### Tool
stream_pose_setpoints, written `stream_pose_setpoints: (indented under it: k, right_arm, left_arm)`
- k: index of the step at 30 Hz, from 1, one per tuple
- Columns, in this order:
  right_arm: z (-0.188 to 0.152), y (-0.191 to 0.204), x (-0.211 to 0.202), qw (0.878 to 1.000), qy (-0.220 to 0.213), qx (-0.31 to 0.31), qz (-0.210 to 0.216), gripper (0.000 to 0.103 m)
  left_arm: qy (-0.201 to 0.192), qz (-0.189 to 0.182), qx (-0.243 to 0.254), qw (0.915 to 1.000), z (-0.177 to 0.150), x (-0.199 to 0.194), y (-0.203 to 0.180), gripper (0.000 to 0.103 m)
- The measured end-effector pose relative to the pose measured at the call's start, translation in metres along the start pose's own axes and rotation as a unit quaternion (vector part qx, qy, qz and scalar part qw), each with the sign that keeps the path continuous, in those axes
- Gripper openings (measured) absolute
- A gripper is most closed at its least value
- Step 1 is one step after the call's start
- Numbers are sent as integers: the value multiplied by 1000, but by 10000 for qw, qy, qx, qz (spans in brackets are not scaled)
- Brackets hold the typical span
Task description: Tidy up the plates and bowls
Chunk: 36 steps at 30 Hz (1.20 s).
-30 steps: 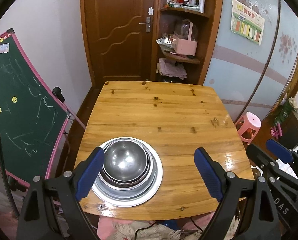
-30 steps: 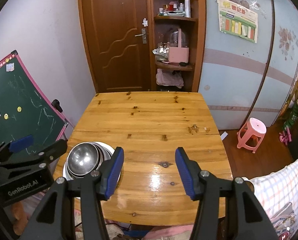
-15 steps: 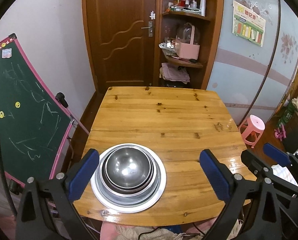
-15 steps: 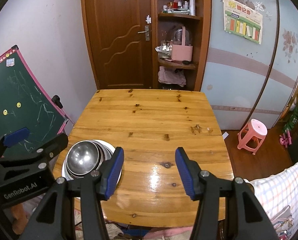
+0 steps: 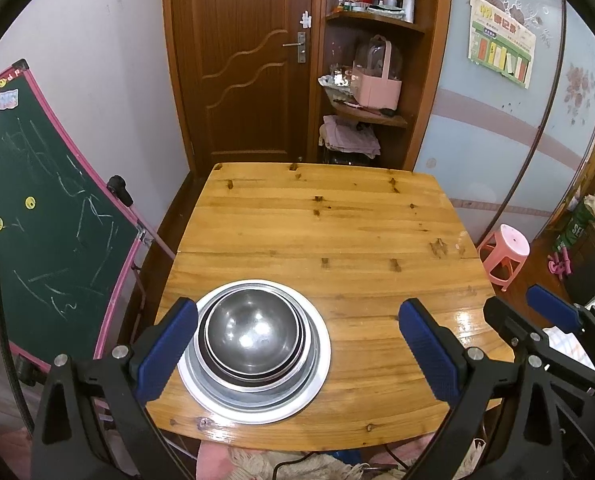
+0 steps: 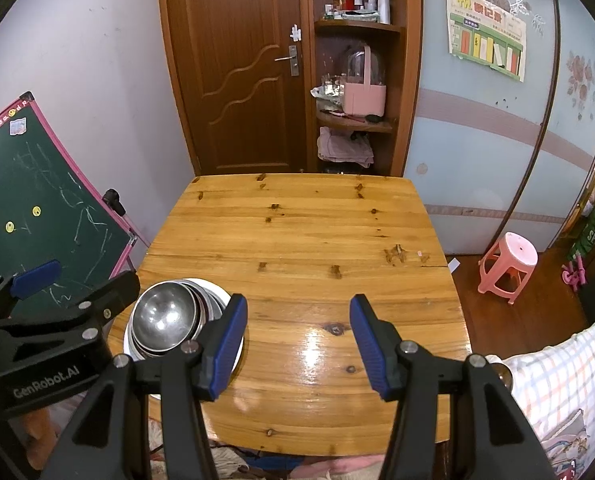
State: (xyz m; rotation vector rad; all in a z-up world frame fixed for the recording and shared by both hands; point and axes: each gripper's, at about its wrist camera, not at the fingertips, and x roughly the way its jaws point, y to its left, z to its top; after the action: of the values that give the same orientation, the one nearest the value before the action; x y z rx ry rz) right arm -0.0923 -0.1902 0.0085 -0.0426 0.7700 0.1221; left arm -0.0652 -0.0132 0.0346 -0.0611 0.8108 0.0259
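Observation:
Several steel bowls (image 5: pixel 253 334) sit nested on a steel plate and a white plate (image 5: pixel 317 376) at the near left of the wooden table (image 5: pixel 337 232). My left gripper (image 5: pixel 297 308) hangs open just above and in front of this stack, its blue pads wide on either side and touching nothing. In the right wrist view the stack (image 6: pixel 165 318) lies left of my right gripper (image 6: pixel 298 304), which stands open over bare wood with nothing between its fingers. Each gripper also shows in the other's view: the right gripper (image 5: pixel 515 300) and the left gripper (image 6: pixel 83 278).
A green chalkboard (image 5: pixel 49 220) leans close to the table's left edge. A pink stool (image 5: pixel 505 252) stands on the floor at the right. Behind the far edge are a wooden door (image 5: pixel 241 60) and a shelf unit (image 5: pixel 369 80). A checked cloth (image 6: pixel 557 380) lies near right.
The left gripper's jaws have spread wider, and its view has drawn slightly back from the stack. The stack and the right gripper have stayed where they were.

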Motion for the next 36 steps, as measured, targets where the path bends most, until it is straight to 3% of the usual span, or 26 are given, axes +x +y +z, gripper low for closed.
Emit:
stream_pose_setpoints:
  k: [36]
  right_arm:
    - [4, -6, 6, 10000, 53, 65, 52, 54]
  left_arm:
    - [90, -34, 20, 10000, 3, 9, -4, 102]
